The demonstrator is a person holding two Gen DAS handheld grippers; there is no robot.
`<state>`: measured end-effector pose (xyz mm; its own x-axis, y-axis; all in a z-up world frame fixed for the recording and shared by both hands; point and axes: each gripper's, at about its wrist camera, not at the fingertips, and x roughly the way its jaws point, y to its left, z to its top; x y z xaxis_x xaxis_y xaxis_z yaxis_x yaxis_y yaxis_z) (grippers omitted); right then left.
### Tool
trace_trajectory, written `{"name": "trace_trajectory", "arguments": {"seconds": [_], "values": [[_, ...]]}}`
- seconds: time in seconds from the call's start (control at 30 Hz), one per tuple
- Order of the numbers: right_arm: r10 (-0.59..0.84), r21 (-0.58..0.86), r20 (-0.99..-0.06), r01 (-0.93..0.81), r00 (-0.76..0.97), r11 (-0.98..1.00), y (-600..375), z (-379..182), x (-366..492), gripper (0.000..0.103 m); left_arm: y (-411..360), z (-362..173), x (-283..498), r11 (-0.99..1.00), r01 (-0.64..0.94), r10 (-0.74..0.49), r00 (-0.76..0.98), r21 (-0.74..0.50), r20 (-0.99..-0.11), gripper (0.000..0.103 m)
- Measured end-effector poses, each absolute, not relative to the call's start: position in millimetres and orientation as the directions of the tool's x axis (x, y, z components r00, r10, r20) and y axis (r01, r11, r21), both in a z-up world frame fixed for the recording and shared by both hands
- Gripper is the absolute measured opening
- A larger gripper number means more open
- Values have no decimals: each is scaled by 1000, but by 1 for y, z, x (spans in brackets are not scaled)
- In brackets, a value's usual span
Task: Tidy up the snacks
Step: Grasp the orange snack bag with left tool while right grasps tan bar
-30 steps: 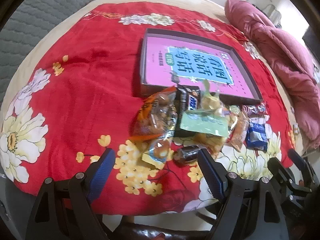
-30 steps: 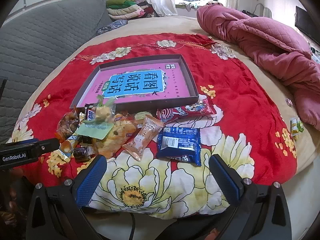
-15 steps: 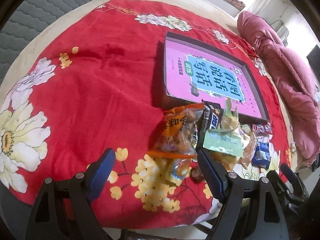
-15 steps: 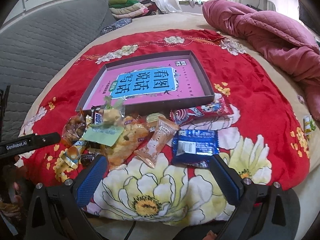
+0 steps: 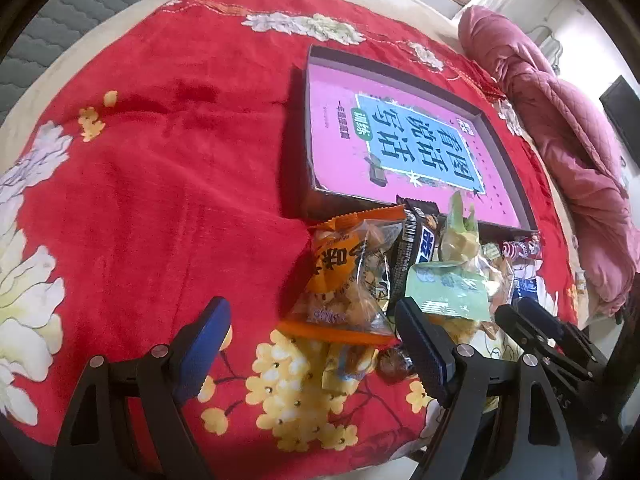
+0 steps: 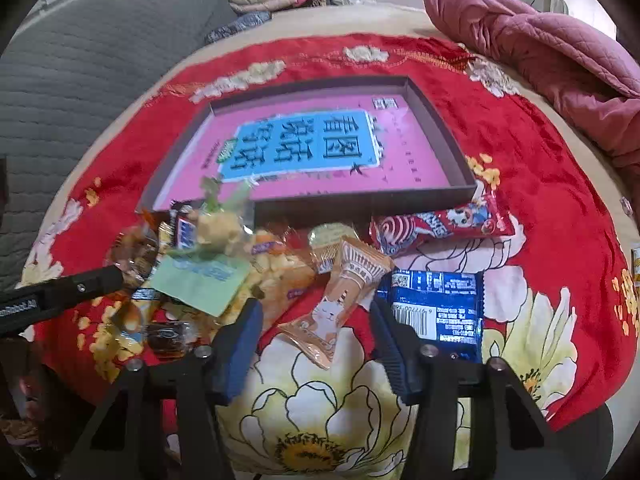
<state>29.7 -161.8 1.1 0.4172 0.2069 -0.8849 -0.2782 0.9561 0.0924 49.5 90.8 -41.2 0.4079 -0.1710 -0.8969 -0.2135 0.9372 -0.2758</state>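
the snacks (image 6: 256, 264) lie heaped on the red blanket (image 5: 160, 184), just before the box (image 6: 448, 196). my right gripper (image 6: 316, 338) has just been narrowing round the peach packet (image 6: 340, 300), seemingly not touching. left gripper (image 5: 312, 344) stands spread.

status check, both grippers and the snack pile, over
Left gripper open over orange-trimmed clear snack bag. Right gripper open, jaws just closing around peach cat-print wrapper, not gripped. Pink-lined dark tray empty. Blue foil packet beside right jaw.
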Motion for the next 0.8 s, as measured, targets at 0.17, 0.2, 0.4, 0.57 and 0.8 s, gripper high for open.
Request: {"name": "trace_trajectory", "arguments": {"seconds": [0.17, 0.2, 0.4, 0.57, 0.8], "values": [[216, 110, -894, -273, 393, 956, -160, -8, 36, 41, 98, -52, 61, 923, -224, -211, 387, -314, -897, 85], [215, 112, -895, -269, 390, 957, -161, -9, 37, 40, 99, -53, 62, 921, -223, -218, 388, -320, -896, 85], [236, 155, -898, -234, 372, 960, -169, -17, 45, 31, 98, -61, 71, 912, -209, -251, 393, -352, -885, 75], [258, 189, -894, -215, 365, 958, -174, -20, 48, 27, 89, -64, 78, 912, -158, -293, 391, -378, -872, 52], [289, 217, -881, -224, 374, 950, -177, -16, 47, 18, 83, -67, 81, 913, -137, -302, 406, -384, -862, 42]]}}
